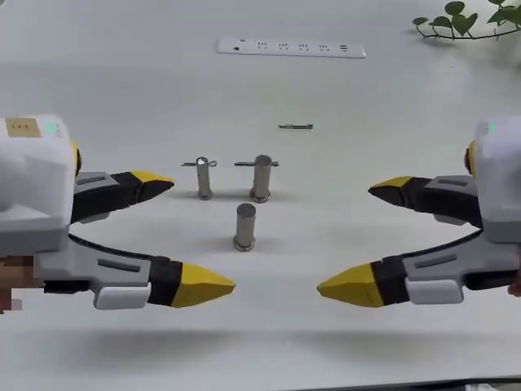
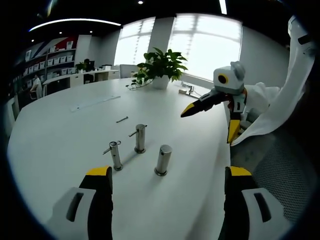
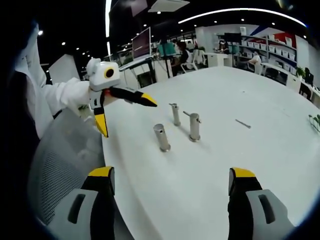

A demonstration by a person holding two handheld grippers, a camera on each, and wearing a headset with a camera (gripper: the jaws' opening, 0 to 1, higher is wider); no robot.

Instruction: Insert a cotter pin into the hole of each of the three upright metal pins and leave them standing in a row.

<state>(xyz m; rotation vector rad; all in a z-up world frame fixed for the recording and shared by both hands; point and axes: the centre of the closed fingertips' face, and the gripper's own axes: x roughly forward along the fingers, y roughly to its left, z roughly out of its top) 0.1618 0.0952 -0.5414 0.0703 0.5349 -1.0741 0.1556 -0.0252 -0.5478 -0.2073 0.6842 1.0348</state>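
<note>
White office desk [image 1: 122,90]: bare pin [image 1: 245,226] is awaiting its cotter.
Left gripper [image 1: 199,235] and right gripper [image 1: 345,238] are hovering, jaws released and empty, flanking it; the loose cotter pin [image 1: 295,126] is lying beyond the two fitted pins [image 1: 260,179], likely next for pickup.

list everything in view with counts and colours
metal pins: three, silver, upright mid-table; two side by side behind, one in front
cotter pins: three, silver; one through each of the two back pins, one lying loose farther back
power strip: one, white, far side of the table
plant: one, green, far right corner
table: one, white
left gripper: one, white and black with yellow tips, open, left of the pins
right gripper: one, same colours, open, right of the pins
sleeve: white, behind the left gripper
</note>
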